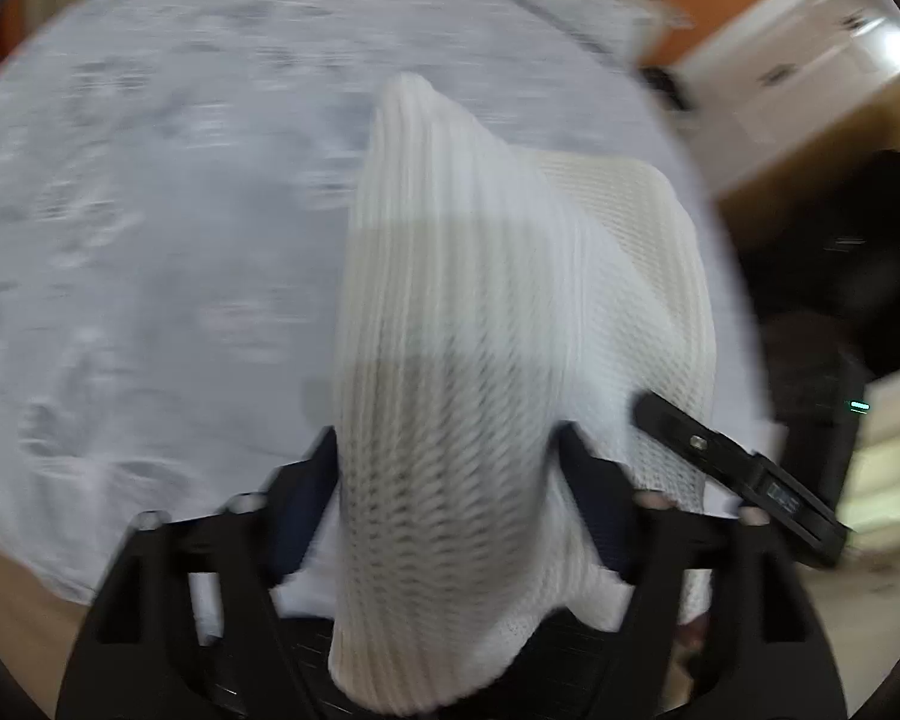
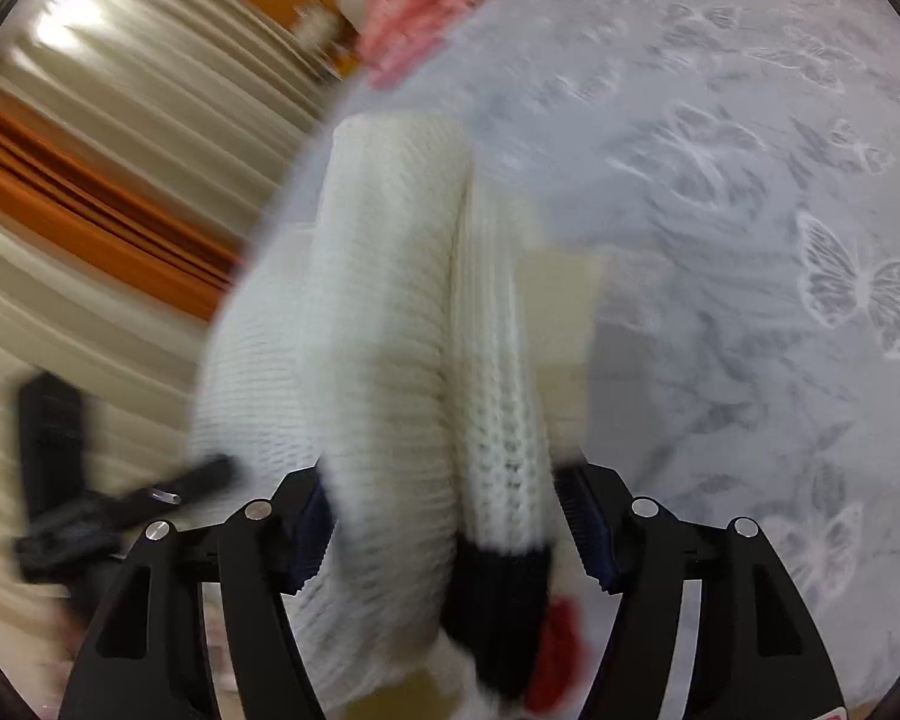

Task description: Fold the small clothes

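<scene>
While the cream-white ribbed knit garment [image 1: 450, 360] is lifted clear of the pale grey cloth printed with butterflies [image 1: 150, 240], a bunched fold of it is seen hanging between the jaws of each hand-held tool. In the left wrist view the knit passes between the dark pads of the left gripper [image 1: 447, 480]; the jaws stand fairly wide, and the fabric fills the gap, but with the blur it cannot be told whether the pads press on it. In the right wrist view the same holds for the right gripper [image 2: 444, 516]: a thick roll of the knit, with a dark cuff [image 2: 498, 588] and a red patch [image 2: 561, 636] at its near end, lies between moderately spread jaws, and a firm pinch cannot be confirmed. A pink item [image 2: 414, 12] is seen at the far edge of the butterfly cloth, well apart from the garment.

The step in hand is judged to be carrying or shaking out the garment before a fold is laid. Next, the knit would need to be lowered flat onto the butterfly cloth, with both edges kept level.
</scene>
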`<state>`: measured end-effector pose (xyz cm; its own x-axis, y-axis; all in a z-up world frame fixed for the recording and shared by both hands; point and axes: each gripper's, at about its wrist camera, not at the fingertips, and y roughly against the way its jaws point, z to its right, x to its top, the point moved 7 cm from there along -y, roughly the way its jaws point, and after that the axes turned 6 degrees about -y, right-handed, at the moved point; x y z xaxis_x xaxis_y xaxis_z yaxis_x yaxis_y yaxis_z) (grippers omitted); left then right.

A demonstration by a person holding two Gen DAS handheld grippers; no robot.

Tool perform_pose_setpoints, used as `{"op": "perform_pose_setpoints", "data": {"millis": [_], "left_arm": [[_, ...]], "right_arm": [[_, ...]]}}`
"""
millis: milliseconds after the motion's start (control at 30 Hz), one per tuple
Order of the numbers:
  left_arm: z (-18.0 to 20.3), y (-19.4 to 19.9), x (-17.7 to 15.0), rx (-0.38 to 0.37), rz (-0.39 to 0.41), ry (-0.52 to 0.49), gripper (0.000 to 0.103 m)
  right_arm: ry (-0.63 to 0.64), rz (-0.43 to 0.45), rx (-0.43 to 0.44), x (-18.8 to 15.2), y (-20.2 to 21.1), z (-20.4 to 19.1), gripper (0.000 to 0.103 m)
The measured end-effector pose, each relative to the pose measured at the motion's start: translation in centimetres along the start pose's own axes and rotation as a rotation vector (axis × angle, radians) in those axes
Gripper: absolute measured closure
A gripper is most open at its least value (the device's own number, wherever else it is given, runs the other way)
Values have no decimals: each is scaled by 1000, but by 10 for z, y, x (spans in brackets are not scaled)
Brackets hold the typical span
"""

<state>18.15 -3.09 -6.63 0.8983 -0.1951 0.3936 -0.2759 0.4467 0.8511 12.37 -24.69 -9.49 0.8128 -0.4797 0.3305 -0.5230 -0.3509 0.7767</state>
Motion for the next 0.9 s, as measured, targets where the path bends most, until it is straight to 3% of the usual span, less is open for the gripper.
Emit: {"op": "perform_pose_setpoints", "data": {"millis": [67,100,133,233,300,367,433,467,500,633,767,833,900], "left_arm": [[-26,-17,-15,183,-45,-23,35],[-30,-17,-21,221,-51,-37,36],[-31,-9,-25,234,-31,-52,35],[-27,12,-37,218,25,-83,27],[-24,15,-43,226,27,-89,27],[-18,7,-41,257,16,-111,26],[-15,3,-48,319,1,-148,26],[-13,3,-53,347,-3,-167,26],[-7,7,-59,356,0,-178,26],[2,23,-69,435,64,-254,11],[14,26,-74,472,142,-303,8],[22,24,-79,461,170,-296,8],[29,26,-84,454,206,-282,8]], "right_arm": [[36,-16,-222,-11,-13,17,59],[29,-6,-211,-17,-6,13,65],[14,10,-146,-20,7,5,66],[50,30,-96,-33,37,-24,65],[113,-16,-48,-52,35,-51,66],[208,-63,-96,-64,15,-61,68],[293,-116,-269,-73,-20,-38,82],[282,-120,-374,-73,-30,-11,77],[224,-124,-396,-73,-35,13,72],[92,-29,-354,-69,4,22,64],[166,109,-378,-77,49,8,44],[216,181,-434,-78,66,15,27],[224,234,-459,-78,80,22,24]]}}
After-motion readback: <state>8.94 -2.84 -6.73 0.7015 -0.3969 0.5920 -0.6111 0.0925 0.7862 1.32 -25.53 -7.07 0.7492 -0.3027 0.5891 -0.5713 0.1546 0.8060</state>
